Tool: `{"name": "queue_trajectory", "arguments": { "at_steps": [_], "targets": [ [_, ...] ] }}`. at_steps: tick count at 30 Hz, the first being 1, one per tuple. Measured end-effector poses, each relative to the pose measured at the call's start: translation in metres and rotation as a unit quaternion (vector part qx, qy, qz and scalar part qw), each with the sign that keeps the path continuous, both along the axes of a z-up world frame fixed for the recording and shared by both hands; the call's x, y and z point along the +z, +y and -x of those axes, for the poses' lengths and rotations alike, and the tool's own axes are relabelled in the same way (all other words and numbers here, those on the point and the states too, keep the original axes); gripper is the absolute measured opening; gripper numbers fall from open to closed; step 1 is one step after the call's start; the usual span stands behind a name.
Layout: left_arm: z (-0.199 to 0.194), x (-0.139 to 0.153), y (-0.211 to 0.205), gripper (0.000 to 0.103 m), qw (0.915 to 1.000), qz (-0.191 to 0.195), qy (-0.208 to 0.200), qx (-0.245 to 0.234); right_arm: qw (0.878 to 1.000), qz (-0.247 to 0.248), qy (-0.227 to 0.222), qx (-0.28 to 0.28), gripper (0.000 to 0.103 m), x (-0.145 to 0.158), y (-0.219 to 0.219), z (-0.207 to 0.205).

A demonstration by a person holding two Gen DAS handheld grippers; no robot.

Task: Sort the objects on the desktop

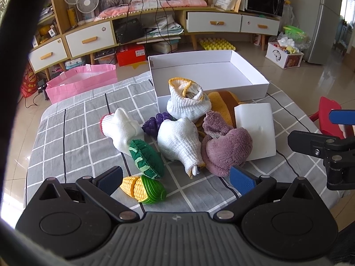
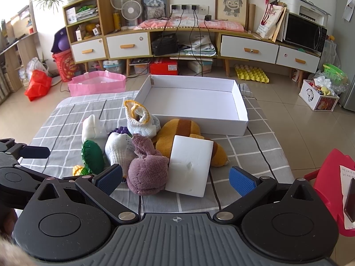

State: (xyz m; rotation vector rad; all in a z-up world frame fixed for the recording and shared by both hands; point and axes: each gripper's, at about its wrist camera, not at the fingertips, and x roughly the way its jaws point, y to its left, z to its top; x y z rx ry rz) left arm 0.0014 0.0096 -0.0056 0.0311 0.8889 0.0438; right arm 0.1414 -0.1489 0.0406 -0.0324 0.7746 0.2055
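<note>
A pile lies on the grey checked tablecloth (image 1: 73, 137): toy corn (image 1: 143, 188), a green felt leaf (image 1: 145, 156), purple toy grapes (image 1: 155, 122), three white knitted gloves (image 1: 179, 141), a purple plush cloth (image 1: 224, 148), a yellow-brown plush toy (image 2: 177, 133) and a white foam block (image 1: 255, 128). An empty white box (image 1: 210, 73) stands behind them. My left gripper (image 1: 176, 180) is open and empty above the corn. My right gripper (image 2: 175, 178) is open and empty, over the purple cloth (image 2: 147, 173) and the foam block (image 2: 190, 166).
A black cable (image 2: 259, 153) runs across the table's right side. A red chair (image 2: 332, 177) stands at the right. A pink bag (image 2: 97, 84) sits on the floor beyond the table. Cabinets with drawers (image 2: 248, 48) line the far wall.
</note>
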Motion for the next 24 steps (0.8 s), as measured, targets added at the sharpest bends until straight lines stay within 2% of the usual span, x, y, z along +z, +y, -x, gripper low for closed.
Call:
{"name": "queue_trajectory", "arguments": {
  "at_steps": [24],
  "targets": [
    [-0.0017,-0.0008,0.0055,0.102,0.9998,0.012,0.010,0.010,1.000,0.001,0.002,-0.003,0.102,-0.0008,-0.0002,-0.0004]
  ]
}}
